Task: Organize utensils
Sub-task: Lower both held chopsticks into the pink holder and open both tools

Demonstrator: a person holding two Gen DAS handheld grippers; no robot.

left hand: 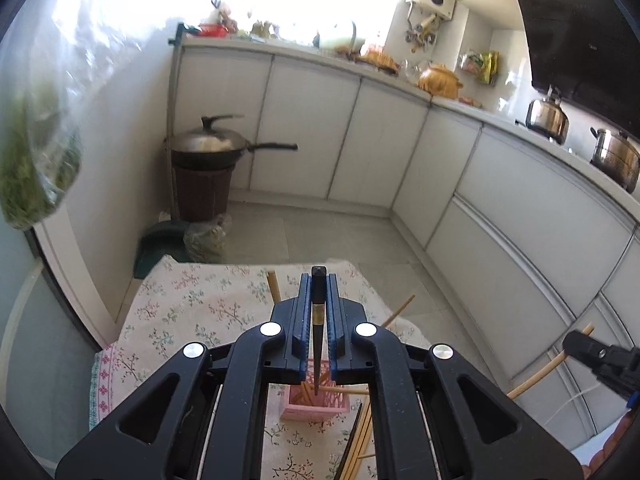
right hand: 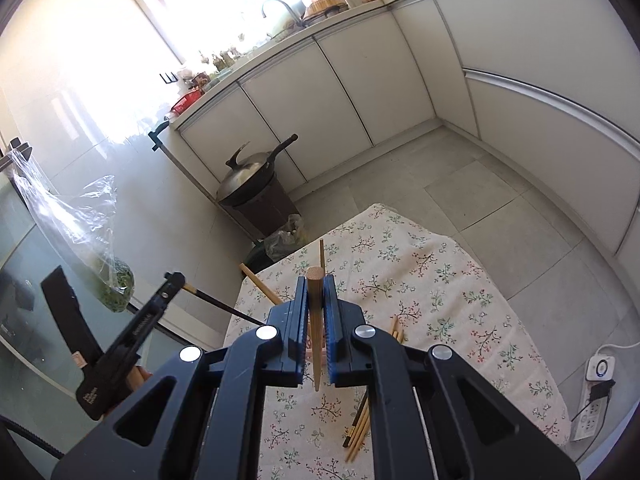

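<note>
Black with a gold band, a lacquered chopstick (left hand: 319, 320) is pinched between the closed blue pads of the left gripper (left hand: 319, 280), its tip hanging over the pink chopstick holder (left hand: 320, 404) on the floral tablecloth (left hand: 192, 312). Clenched likewise, the right gripper (right hand: 316, 280) grasps a bamboo chopstick (right hand: 315, 320) upright above the cloth, with loose chopsticks (right hand: 358, 428) lying on it just right of the gripper. Farther off, a lidded wok (right hand: 248, 184) sits on a brown bin (right hand: 266, 212) by the white cabinets (right hand: 348, 92).
</note>
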